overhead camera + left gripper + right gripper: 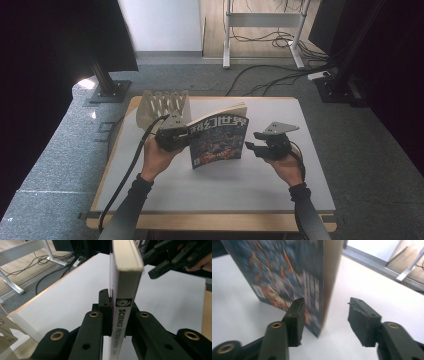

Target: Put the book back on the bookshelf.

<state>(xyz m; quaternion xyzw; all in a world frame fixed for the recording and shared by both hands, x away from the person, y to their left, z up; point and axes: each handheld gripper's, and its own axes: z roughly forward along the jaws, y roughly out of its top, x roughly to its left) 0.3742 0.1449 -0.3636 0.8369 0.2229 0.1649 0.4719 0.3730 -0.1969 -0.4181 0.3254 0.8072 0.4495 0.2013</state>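
A paperback book [219, 141] with a dark, colourful cover stands upright over the white table [200, 192], its page edges facing up. My left gripper [185, 136] is shut on its spine side; in the left gripper view the jaws pinch the book [127, 267] just above the spine lettering, with the left gripper [118, 300] coming from below. My right gripper [252, 141] hovers at the book's right edge, jaws apart. In the right gripper view the book [294, 277] stands just ahead of the right gripper [326, 303]; neither pad presses on it.
A pale wooden slotted rack [162, 105] stands at the table's back left, just behind the left hand. Black stand bases [107, 90] and loose cables [270, 75] lie on the grey floor beyond the table. My right gripper [170, 262] shows past the book in the left gripper view.
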